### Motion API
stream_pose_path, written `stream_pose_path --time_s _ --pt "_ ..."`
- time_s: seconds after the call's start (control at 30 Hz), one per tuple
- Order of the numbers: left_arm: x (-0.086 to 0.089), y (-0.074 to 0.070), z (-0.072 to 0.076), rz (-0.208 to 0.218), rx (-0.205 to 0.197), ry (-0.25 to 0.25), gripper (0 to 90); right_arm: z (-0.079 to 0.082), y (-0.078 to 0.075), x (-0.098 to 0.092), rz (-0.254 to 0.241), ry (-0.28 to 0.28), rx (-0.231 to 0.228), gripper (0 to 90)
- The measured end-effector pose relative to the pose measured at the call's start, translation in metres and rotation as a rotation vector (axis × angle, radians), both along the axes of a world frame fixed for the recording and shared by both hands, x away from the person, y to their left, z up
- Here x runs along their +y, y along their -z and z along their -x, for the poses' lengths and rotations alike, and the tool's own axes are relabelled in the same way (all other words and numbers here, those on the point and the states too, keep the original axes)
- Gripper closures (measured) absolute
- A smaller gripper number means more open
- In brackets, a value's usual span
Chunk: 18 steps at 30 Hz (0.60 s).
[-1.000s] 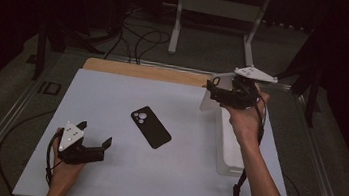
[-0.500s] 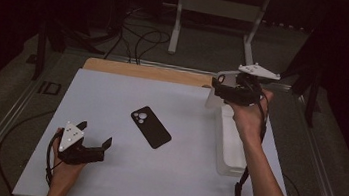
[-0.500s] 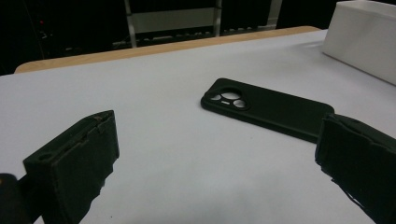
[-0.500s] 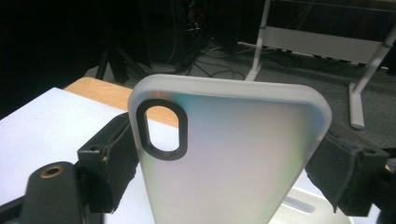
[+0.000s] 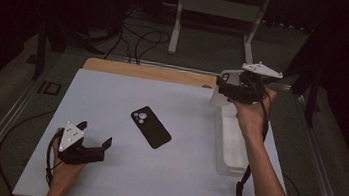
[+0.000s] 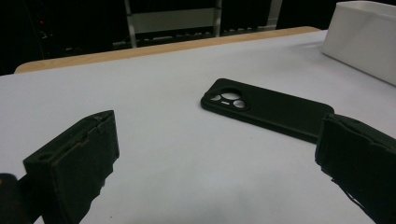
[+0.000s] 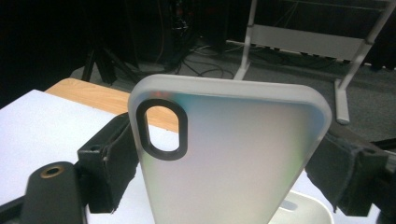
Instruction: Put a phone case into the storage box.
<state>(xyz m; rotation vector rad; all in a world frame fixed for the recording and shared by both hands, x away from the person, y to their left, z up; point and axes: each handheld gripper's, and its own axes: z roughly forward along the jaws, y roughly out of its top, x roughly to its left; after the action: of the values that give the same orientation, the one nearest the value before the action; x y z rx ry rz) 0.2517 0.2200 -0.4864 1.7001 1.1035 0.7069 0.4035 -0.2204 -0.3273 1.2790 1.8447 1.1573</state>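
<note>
We are holding a frosted phone case (image 7: 229, 158) in the right gripper (image 5: 224, 86), raised above the far end of the white bin (image 5: 232, 145); its jaws are standing wide, pads pressing on the case's two long edges. Compared with a second ago, the right gripper is sitting slightly further right and nearer the table's far edge, the case no lower. We are judging that the case is clear of the bin and ready to be carried over. The black phone (image 5: 151, 127) is lying face down mid-table (image 5: 112, 95), untouched and unmoved. The left gripper (image 5: 93, 147) is resting near the front left, jaws wide apart and empty, pointing at the phone.
</note>
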Motion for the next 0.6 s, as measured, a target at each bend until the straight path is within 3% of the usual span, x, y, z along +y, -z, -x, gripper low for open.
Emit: stream_pose_path --time_s 0.6 --pt "0.000 0.000 0.000 -0.001 0.001 0.000 0.3 -0.010 0.003 -0.014 0.008 0.048 0.015 16.8"
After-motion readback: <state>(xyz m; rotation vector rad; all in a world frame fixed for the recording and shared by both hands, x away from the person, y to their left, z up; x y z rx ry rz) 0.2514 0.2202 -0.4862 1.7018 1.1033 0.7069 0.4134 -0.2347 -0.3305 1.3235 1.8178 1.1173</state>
